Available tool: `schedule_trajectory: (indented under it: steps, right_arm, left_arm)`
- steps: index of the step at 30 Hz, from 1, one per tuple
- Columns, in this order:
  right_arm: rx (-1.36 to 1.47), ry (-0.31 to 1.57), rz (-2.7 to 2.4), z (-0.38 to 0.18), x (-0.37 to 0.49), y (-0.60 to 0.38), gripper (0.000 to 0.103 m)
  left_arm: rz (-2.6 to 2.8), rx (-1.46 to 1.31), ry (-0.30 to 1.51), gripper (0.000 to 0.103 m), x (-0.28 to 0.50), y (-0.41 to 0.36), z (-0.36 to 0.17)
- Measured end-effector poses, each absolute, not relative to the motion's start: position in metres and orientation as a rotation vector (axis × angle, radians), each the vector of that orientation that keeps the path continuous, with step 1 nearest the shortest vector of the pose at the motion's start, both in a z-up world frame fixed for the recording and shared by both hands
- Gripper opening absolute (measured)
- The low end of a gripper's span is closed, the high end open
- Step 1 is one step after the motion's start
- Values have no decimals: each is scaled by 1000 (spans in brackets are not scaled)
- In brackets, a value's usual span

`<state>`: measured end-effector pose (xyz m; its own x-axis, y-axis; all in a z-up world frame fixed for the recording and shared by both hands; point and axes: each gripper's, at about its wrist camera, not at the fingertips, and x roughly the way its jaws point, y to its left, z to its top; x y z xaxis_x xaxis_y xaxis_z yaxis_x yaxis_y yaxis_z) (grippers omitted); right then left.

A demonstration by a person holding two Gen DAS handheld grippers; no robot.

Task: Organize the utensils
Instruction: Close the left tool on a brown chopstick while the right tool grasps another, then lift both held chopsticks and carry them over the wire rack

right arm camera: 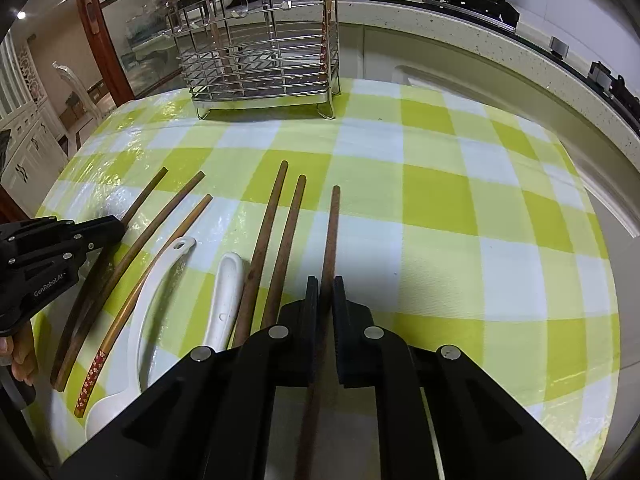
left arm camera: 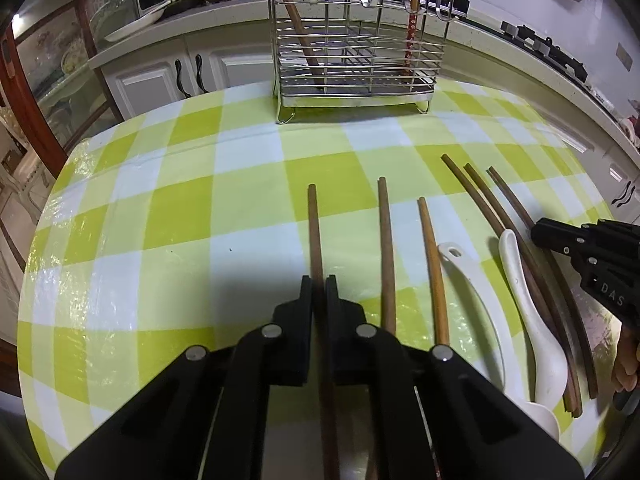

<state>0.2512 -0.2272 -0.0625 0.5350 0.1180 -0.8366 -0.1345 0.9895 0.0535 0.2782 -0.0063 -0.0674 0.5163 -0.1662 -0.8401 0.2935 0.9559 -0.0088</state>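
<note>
Step in hand: both grippers are clamping one chopstick each, picking up for the rack.
Left gripper (left arm camera: 319,280): its jaws are pinching down to a sliver on the leftmost brown chopstick (left arm camera: 314,224), which is lying on the checked tablecloth (left arm camera: 180,208).
Right gripper (right arm camera: 326,282): its jaws are likewise closing tight on the rightmost brown chopstick (right arm camera: 332,224).
Remaining utensils: between the two held sticks, four more chopsticks and two white ceramic spoons (left arm camera: 532,320) are lying loose (one stick has a red flowered end (right arm camera: 90,380)).
Utensil rack (left arm camera: 352,48): the wire caddy is standing at the far edge of the table, already holding a couple of sticks upright.
Next move, as I judge it: lifting each stick clear, tipping it upright, and lowering it into a compartment from above.
Open room: the cloth between utensils and rack is lying bare, so the path is looking free.
Edges: the rack's top rim and its hooks are asking for care; the two grippers are sitting near one another.
</note>
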Motion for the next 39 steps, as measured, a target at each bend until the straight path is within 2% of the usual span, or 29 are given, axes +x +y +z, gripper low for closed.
schedule_trajectory:
  steps: [26, 39]
  right_arm:
    - [15, 786, 92, 20, 231, -247, 9]
    - [7, 684, 76, 59, 215, -249, 9]
  left_arm:
    - [-241, 35, 679, 6, 245, 10, 25]
    - [-228, 18, 583, 6, 225, 13, 58]
